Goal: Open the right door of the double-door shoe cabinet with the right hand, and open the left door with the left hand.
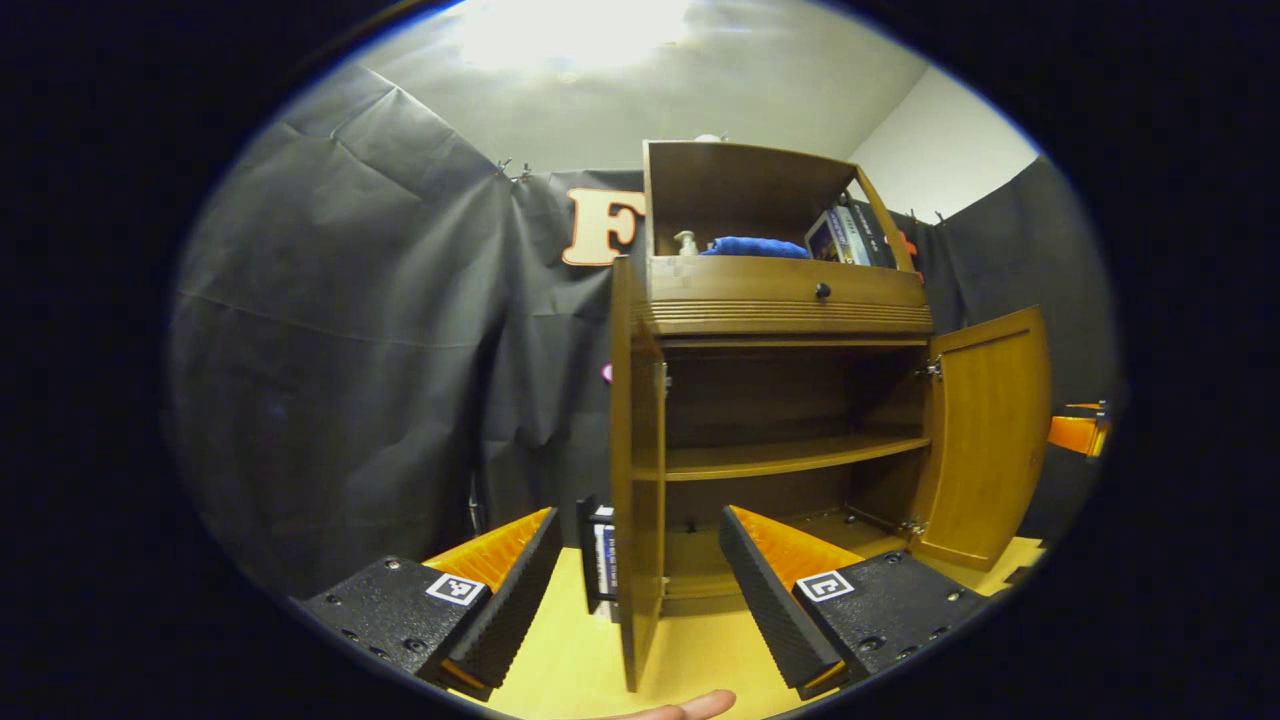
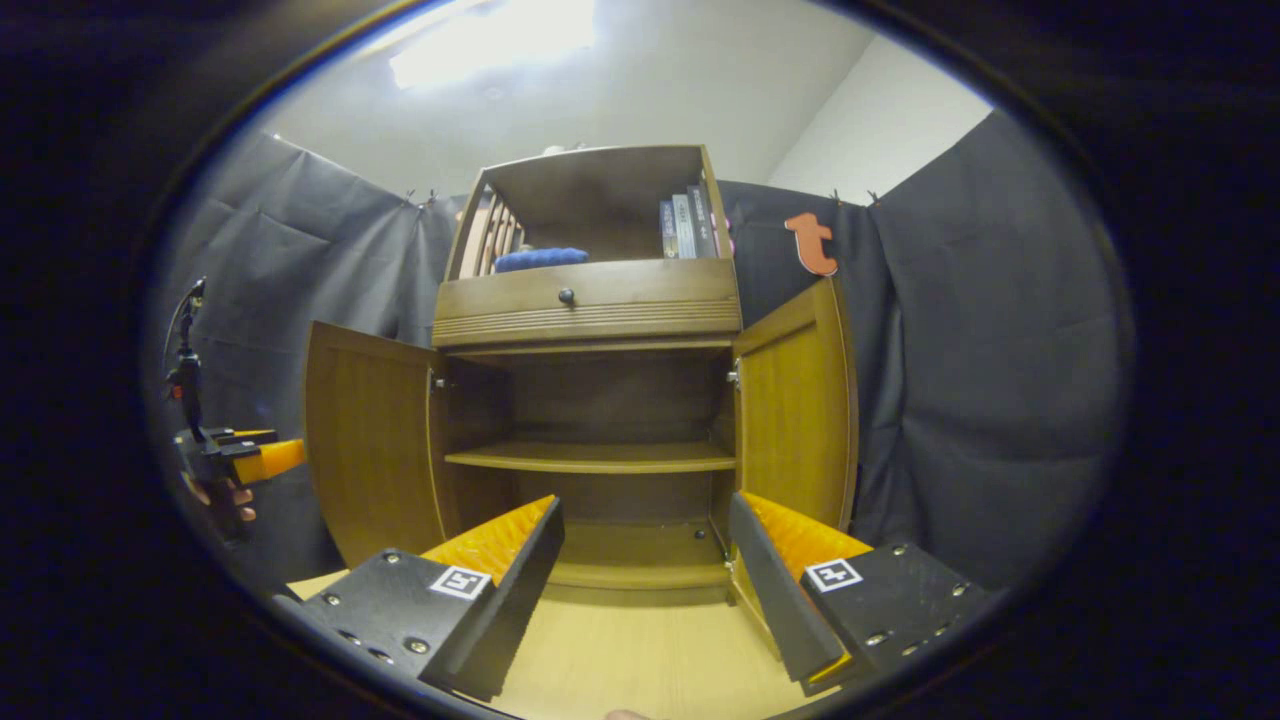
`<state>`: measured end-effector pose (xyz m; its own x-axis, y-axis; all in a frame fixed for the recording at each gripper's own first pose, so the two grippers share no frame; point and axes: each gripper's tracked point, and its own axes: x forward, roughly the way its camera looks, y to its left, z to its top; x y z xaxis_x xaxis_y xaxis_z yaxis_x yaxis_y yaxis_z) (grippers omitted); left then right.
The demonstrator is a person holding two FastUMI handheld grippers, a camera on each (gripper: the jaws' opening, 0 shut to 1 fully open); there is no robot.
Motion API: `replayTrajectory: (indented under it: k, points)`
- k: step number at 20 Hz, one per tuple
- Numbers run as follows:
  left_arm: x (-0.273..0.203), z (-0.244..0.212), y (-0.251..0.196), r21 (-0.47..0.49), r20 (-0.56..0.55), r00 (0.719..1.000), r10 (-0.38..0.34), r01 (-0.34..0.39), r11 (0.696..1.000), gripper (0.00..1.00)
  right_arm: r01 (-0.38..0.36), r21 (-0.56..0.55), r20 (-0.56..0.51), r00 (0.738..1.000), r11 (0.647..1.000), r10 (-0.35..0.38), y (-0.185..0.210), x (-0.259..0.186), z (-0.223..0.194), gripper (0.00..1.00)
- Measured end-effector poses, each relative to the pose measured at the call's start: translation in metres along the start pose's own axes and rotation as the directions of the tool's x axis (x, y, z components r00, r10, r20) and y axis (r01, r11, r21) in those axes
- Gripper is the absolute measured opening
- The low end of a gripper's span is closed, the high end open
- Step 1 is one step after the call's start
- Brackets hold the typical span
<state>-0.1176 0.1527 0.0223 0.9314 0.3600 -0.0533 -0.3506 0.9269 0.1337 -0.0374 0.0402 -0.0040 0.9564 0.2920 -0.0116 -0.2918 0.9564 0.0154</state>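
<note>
Both doors of the shoe cabinet (image 2: 600,420) stood swung wide; my left gripper (image 1: 640,590) and right gripper (image 2: 645,590) hung spread, empty, before it. Opening looked finished; I judged only withdrawal remained.

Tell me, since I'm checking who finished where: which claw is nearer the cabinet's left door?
Left. The left claw straddles the left door's edge, with one finger on each side. The right claw sits by the right door, across the open cabinet.

Screwed hand-held gripper (image 1: 640,590) with square markers
</note>
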Motion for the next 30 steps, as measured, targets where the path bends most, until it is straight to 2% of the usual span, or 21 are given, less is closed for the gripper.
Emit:
replayTrajectory:
  k: [7, 11, 14, 16, 19, 22, 25, 27, 30]
  points:
    - [0.016, 0.012, -0.07, -0.022, 0.012, 0.997, -0.078, 0.078, 0.997, 0.97, -0.005, 0.007, 0.007, 1.0, 1.0, 0.005, -0.002, 0.006, -0.001, 0.98]
    - [0.031, 0.008, -0.1, -0.053, -0.002, 0.996, -0.088, 0.088, 0.995, 0.97, -0.025, -0.008, 0.0, 1.0, 1.0, 0.025, 0.008, 0.011, -0.004, 0.99]
    - [0.04, 0.009, -0.123, -0.039, 0.007, 0.996, -0.091, 0.092, 0.995, 0.97, -0.046, -0.008, 0.008, 0.999, 0.999, 0.046, 0.014, 0.015, -0.003, 0.98]
    - [0.044, 0.002, -0.138, -0.026, -0.005, 0.995, -0.104, 0.104, 0.994, 0.94, -0.046, -0.008, 0.009, 0.999, 0.999, 0.046, 0.016, 0.017, -0.005, 0.99]
    - [0.05, 0.0, -0.162, -0.009, -0.002, 0.992, -0.124, 0.124, 0.992, 0.96, -0.029, 0.0, 0.007, 1.0, 1.0, 0.029, 0.01, 0.023, -0.007, 0.99]
    - [0.056, -0.007, -0.179, 0.021, -0.003, 0.993, -0.117, 0.117, 0.993, 0.95, -0.009, 0.009, 0.0, 1.0, 1.0, 0.009, 0.001, 0.023, -0.007, 0.98]
    - [0.057, -0.02, -0.199, 0.006, -0.028, 0.99, -0.14, 0.14, 0.99, 0.96, 0.004, 0.001, 0.02, 1.0, 1.0, -0.004, -0.004, 0.021, -0.003, 0.98]
    - [0.054, -0.026, -0.207, -0.006, -0.041, 0.988, -0.149, 0.149, 0.989, 0.99, 0.003, 0.002, 0.036, 0.999, 1.0, -0.003, -0.004, 0.017, -0.002, 0.98]
    - [0.05, -0.029, -0.21, 0.005, -0.04, 0.987, -0.154, 0.155, 0.988, 0.98, -0.016, 0.013, 0.043, 0.999, 1.0, 0.015, 0.003, 0.012, -0.003, 0.98]
